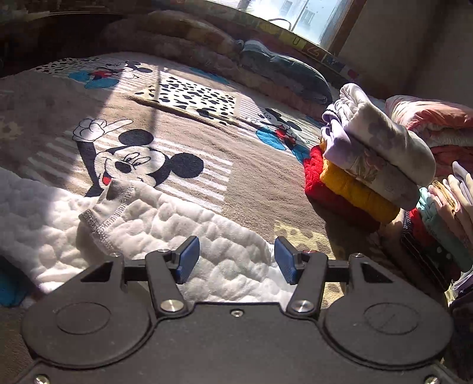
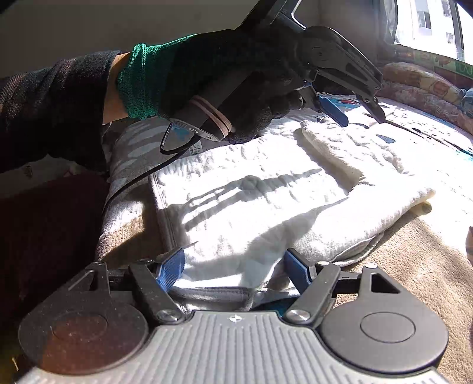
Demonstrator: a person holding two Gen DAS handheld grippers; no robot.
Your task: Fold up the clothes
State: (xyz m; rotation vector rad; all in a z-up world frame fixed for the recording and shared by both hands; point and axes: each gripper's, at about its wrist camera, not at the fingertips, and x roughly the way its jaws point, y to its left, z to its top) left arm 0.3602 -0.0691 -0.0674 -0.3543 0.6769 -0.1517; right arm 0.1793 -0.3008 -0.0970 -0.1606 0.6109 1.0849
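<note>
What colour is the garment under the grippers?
White, quilted texture, grey stitched edging: the garment shows best in the right wrist view.

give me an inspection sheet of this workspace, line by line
surface: cartoon-mouse blanket spread over a bed, sunlit.
job's things: white quilted garment lying flat, partly folded, a sleeve laid across it.
clutter: stack of folded clothes at the right edge; more folded items beside it.
grippers: left claw open above the garment, held by a gloved hand; right claw open around the garment's near edge.
cables: black cable running from the left handle.
surroundings: window behind, rolled bedding under it.
</note>
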